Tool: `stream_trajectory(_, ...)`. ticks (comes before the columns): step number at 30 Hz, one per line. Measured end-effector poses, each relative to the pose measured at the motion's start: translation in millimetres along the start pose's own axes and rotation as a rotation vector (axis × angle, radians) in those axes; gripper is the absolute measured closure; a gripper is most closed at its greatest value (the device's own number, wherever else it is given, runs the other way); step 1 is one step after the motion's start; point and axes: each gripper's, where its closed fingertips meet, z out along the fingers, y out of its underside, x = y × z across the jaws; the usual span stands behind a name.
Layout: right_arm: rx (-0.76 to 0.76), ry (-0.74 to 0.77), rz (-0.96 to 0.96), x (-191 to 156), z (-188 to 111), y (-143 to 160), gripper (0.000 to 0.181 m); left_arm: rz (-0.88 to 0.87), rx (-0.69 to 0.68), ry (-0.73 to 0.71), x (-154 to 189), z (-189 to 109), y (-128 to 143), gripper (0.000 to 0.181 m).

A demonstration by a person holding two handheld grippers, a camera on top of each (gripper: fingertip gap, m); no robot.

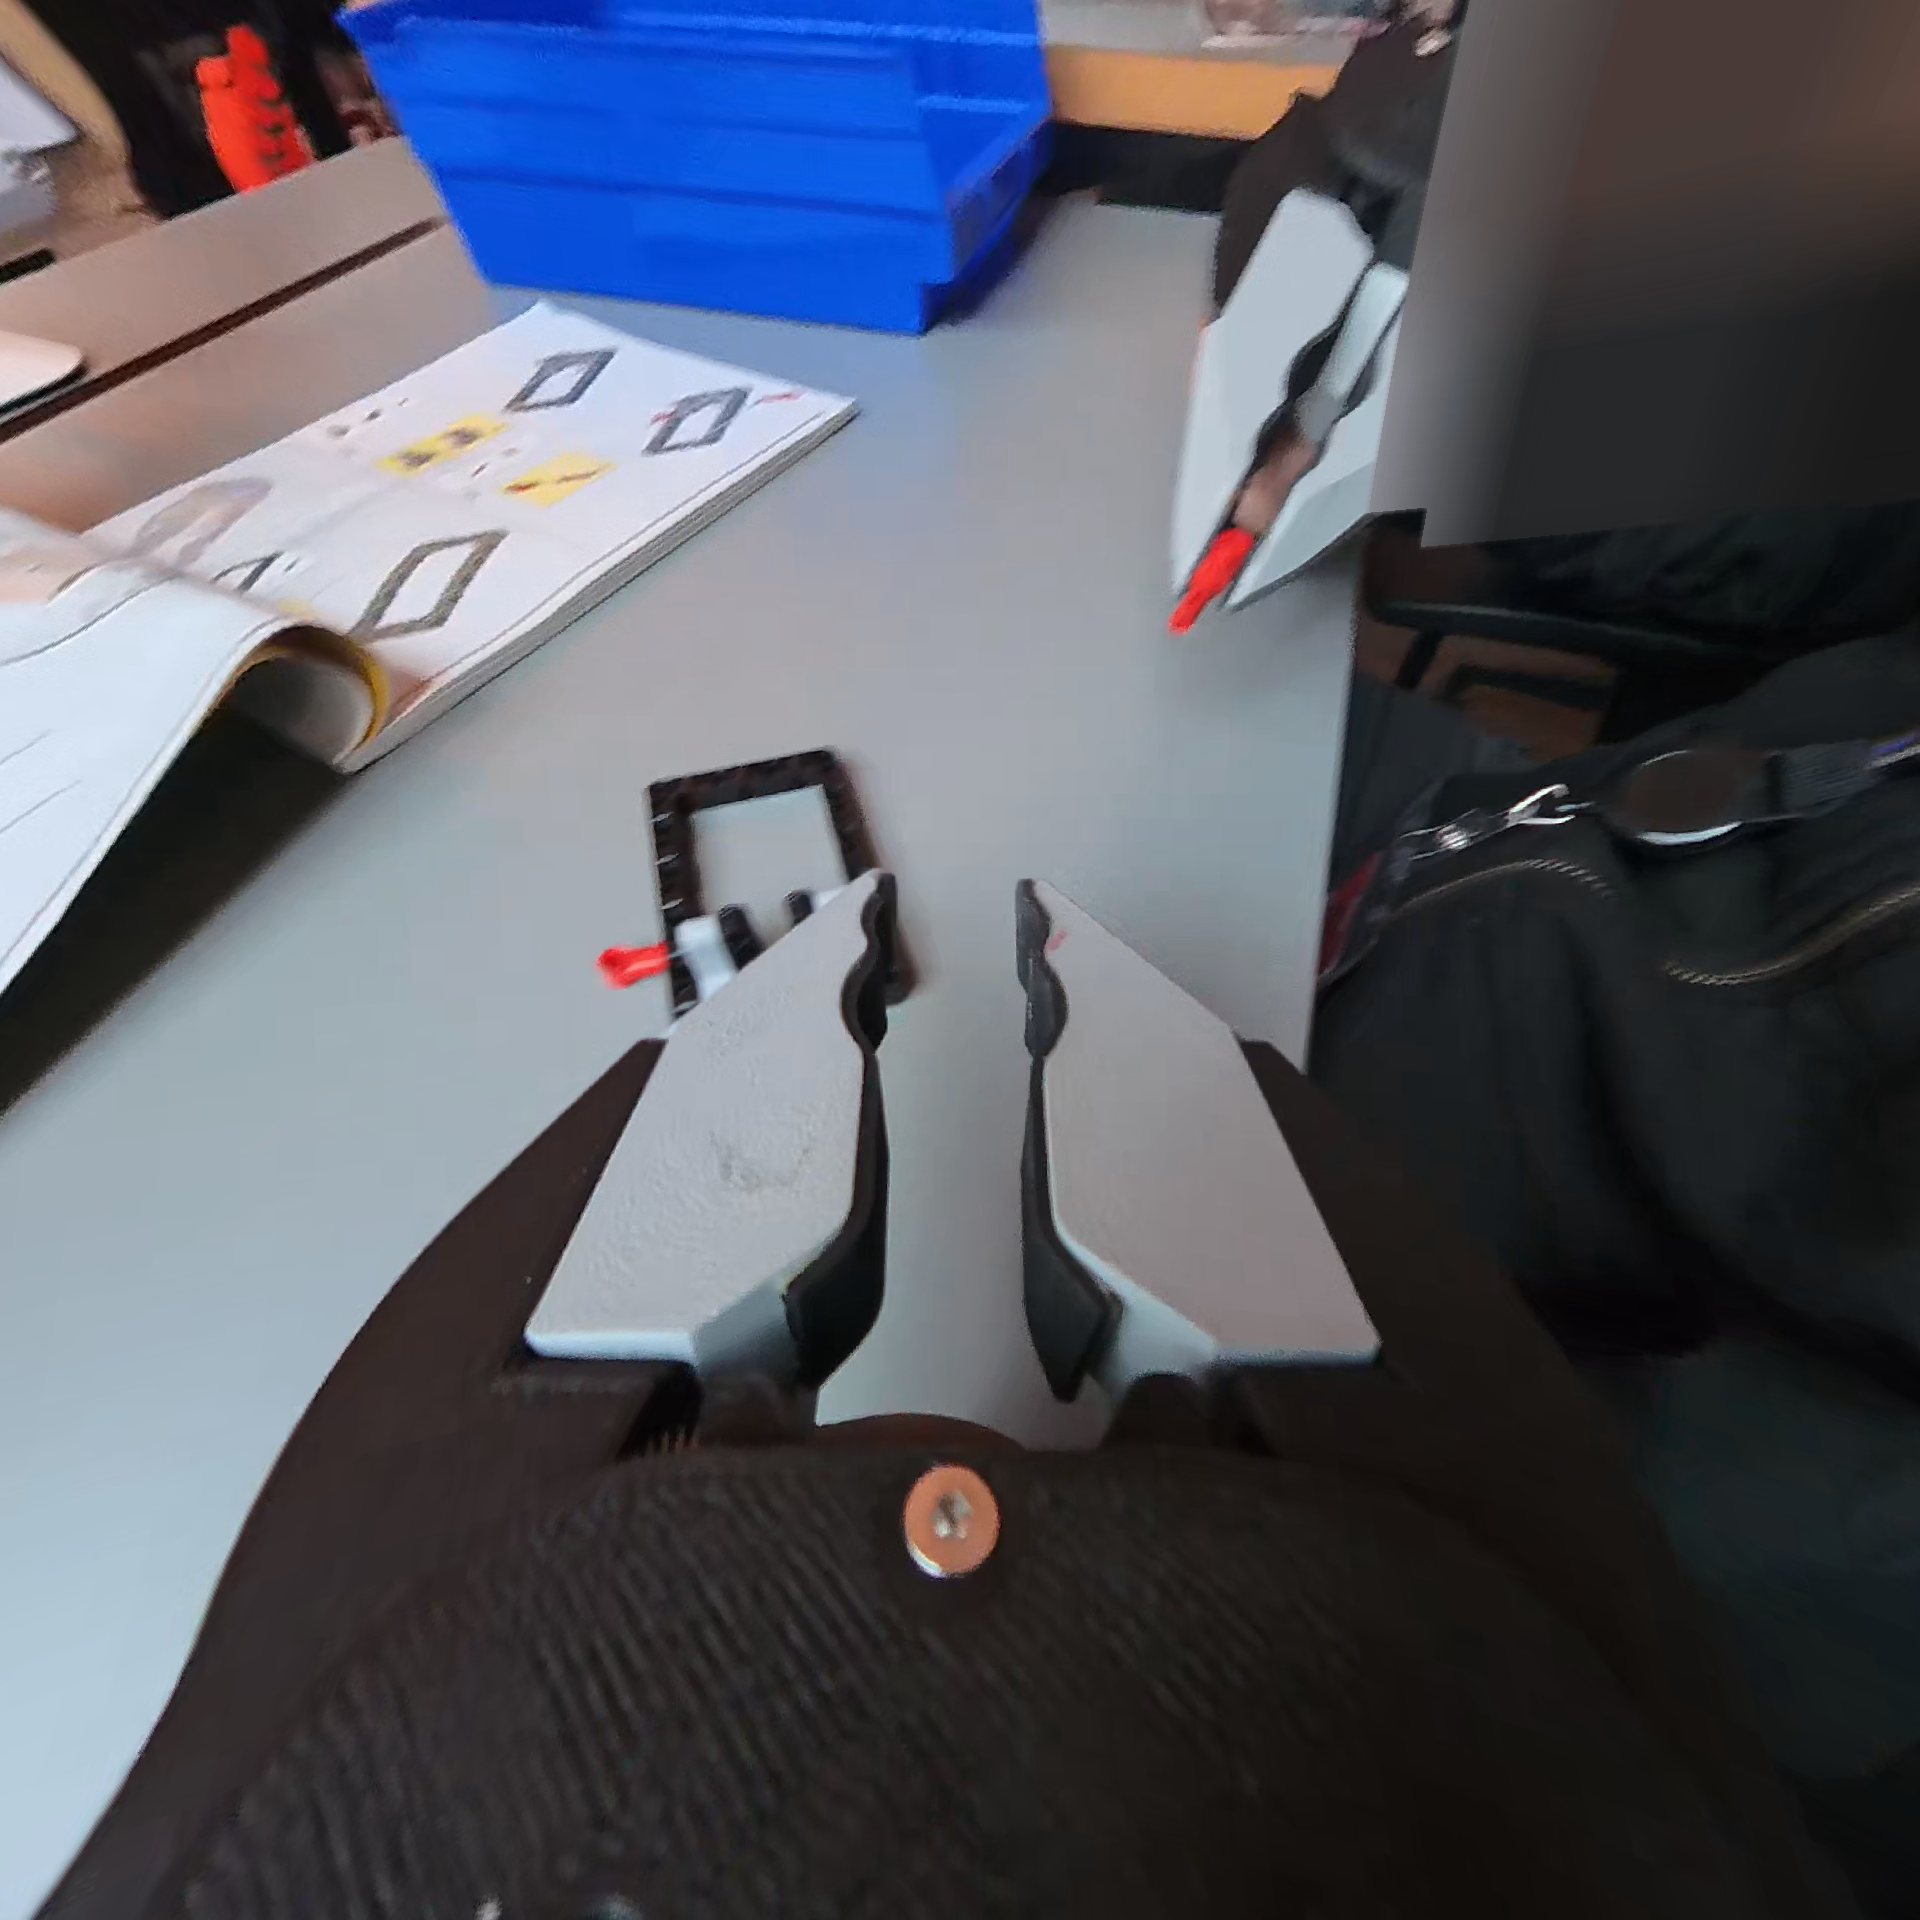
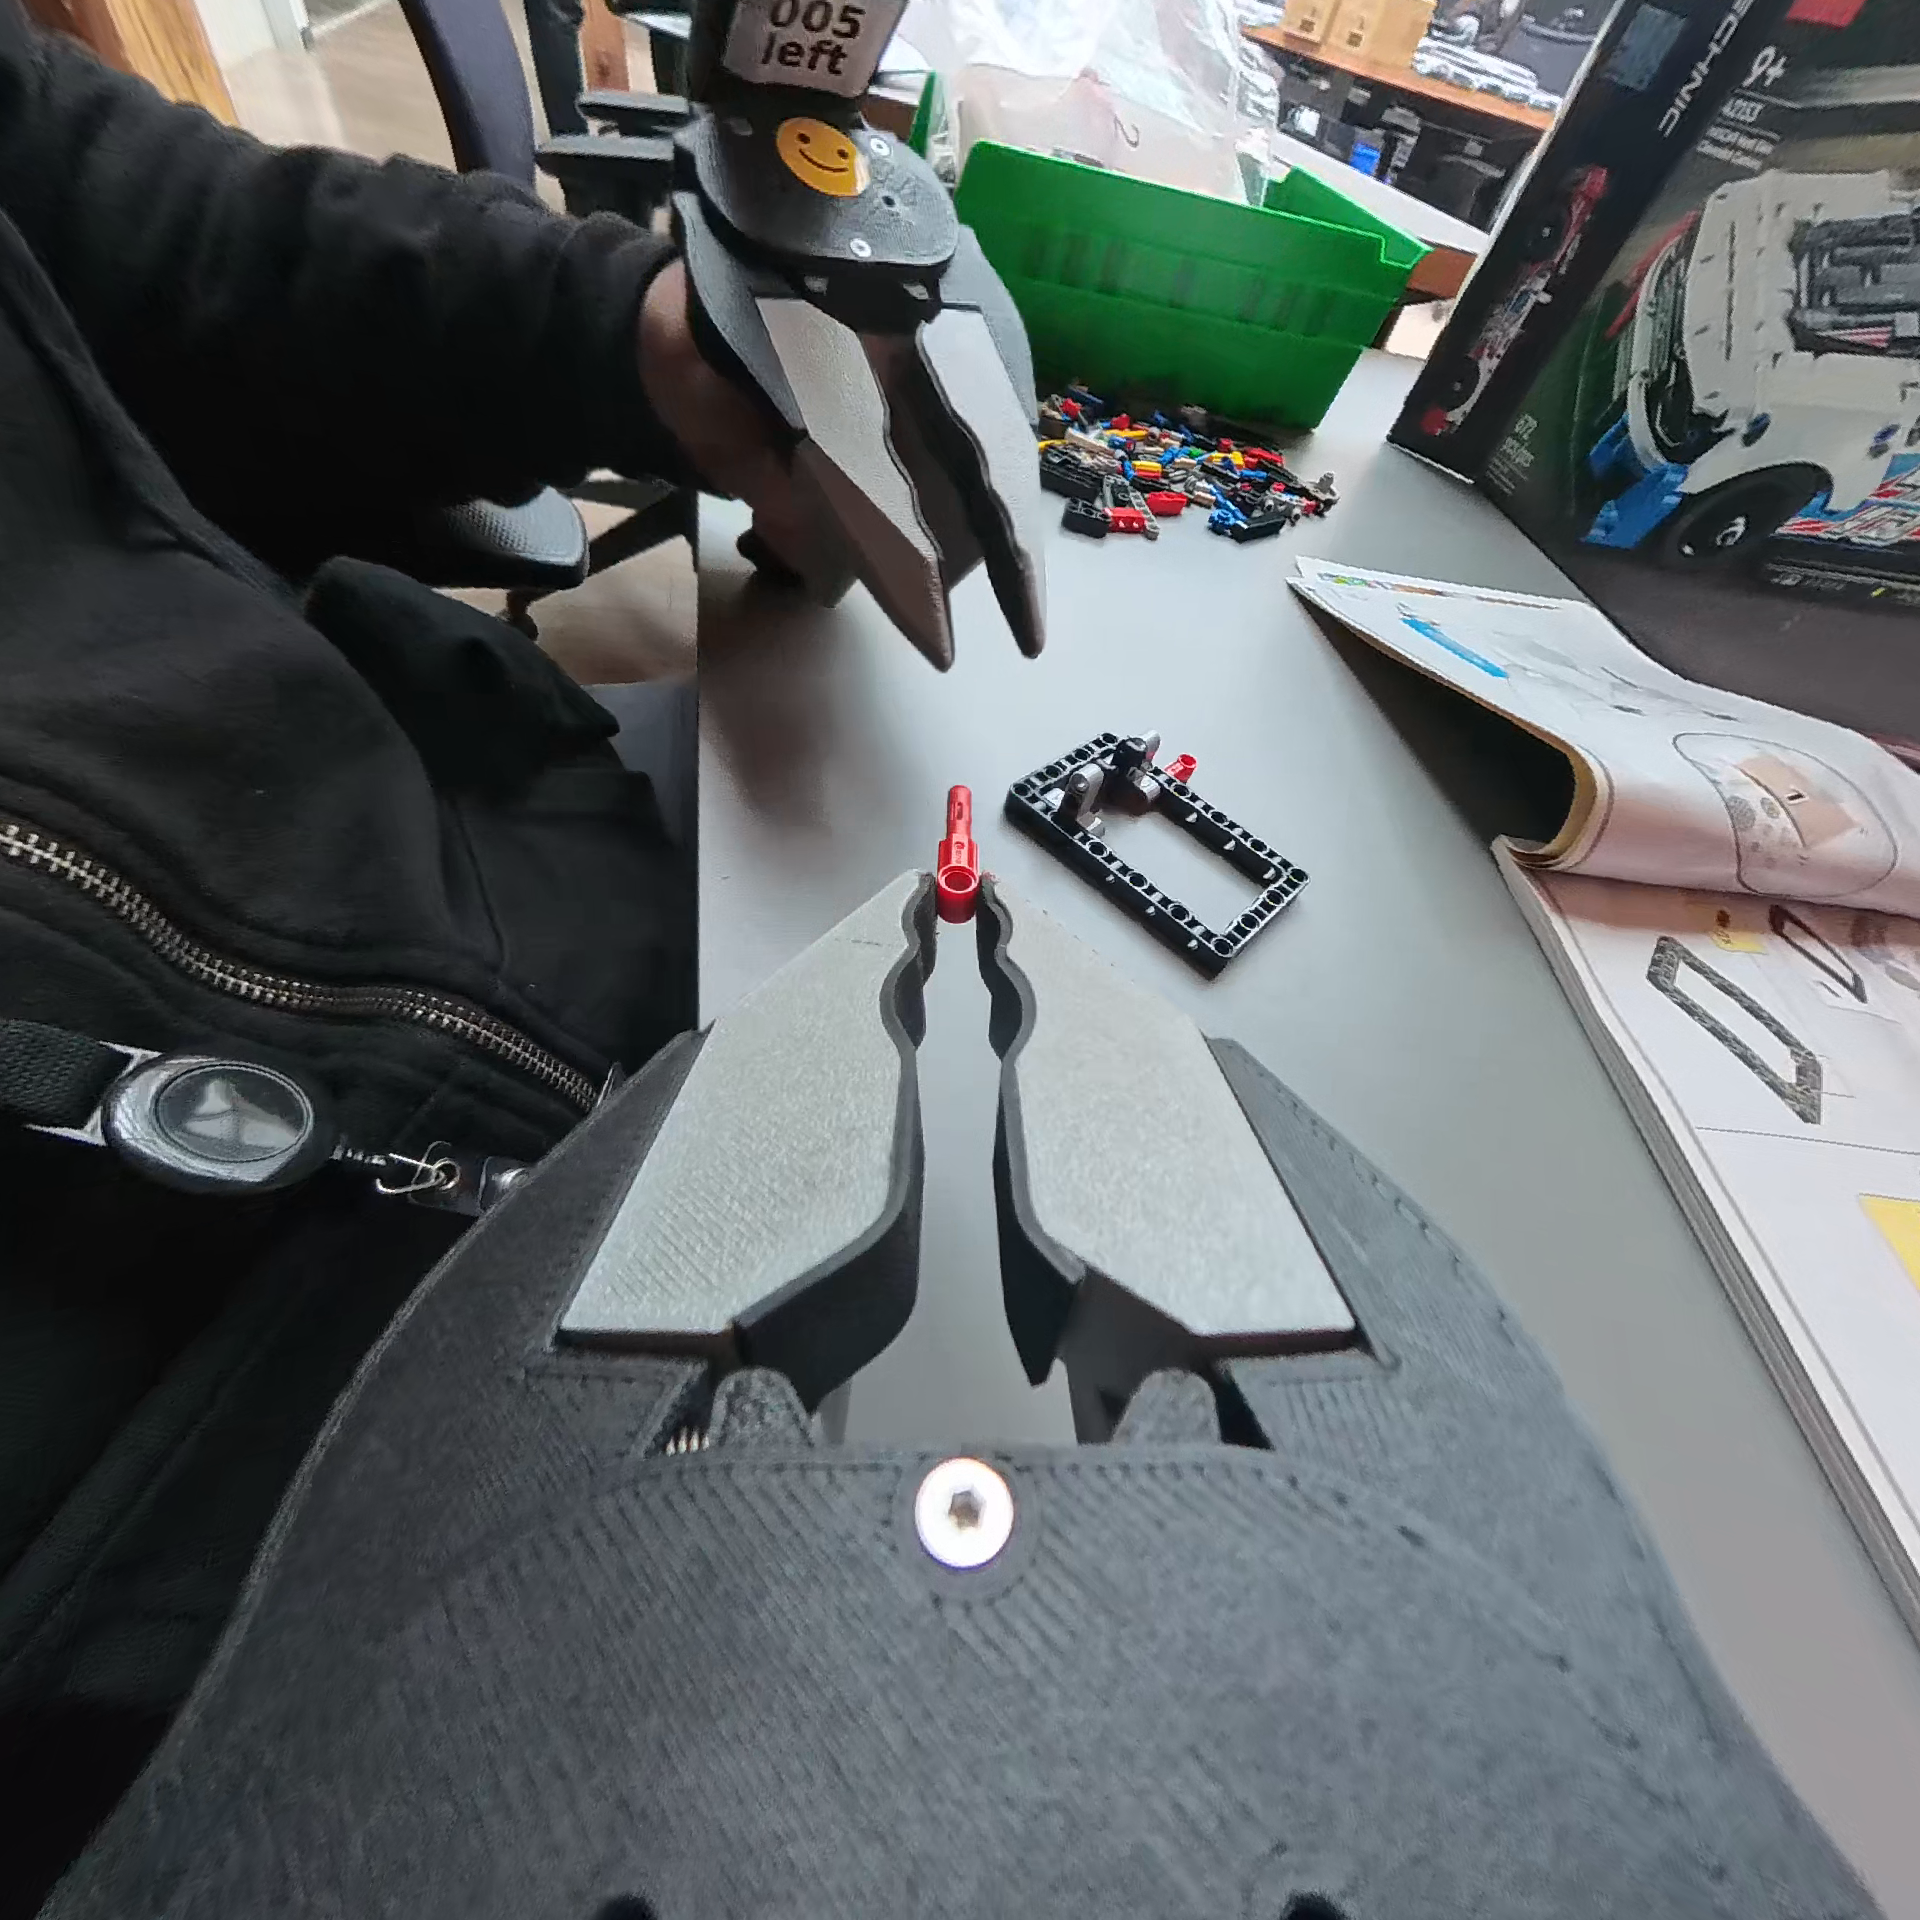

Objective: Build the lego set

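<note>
**Red pin held at the tips, black frame flat on the tabletop**

The right gripper (image 2: 958, 902) has its fingers drawn nearly together, pinching a small red pin (image 2: 956, 868) at the very tips; the pin sticks out forward beyond them, above the grey tabletop (image 2: 1403, 1091). In the left wrist view the same gripper (image 1: 1210, 592) shows at the far right, the red pin (image 1: 1205, 584) poking out below its tips.

The left gripper (image 1: 951, 914) has its fingers spread apart with nothing between them. In the right wrist view it (image 2: 992, 649) hangs tilted downward above the tabletop, on the far side of the red pin.

The black rectangular frame (image 2: 1158, 850) lies flat on the tabletop, just right of the held pin and apart from it. At its far end sit grey and black parts and a second red pin (image 2: 1179, 767). In the left wrist view the frame (image 1: 769, 831) lies just beyond the left finger, which covers its near corner.

An open instruction booklet (image 2: 1662, 831) lies to the right. Farther off is a loose pile of bricks (image 2: 1174, 473) in front of a green bin (image 2: 1174, 281), with the set's box (image 2: 1683, 291) standing at the far right. A blue bin (image 1: 727, 145) shows in the left wrist view.
</note>
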Motion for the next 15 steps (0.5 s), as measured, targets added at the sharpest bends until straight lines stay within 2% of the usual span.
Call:
stream_trajectory(3, -0.002, 0.005, 0.053, 6, 0, 1, 0.177, 0.027, -0.042, -0.053, -14, -5, 8, 0.16)
stream_trajectory(10, -0.049, -0.014, 0.165, 13, 5, 8, 0.177, 0.083, -0.068, -0.043, -5, 4, 9, 0.161)
stream_trajectory(15, -0.09, -0.061, 0.25, 9, 13, 12, 0.177, 0.127, 0.017, -0.016, 15, 18, -11, 0.167)
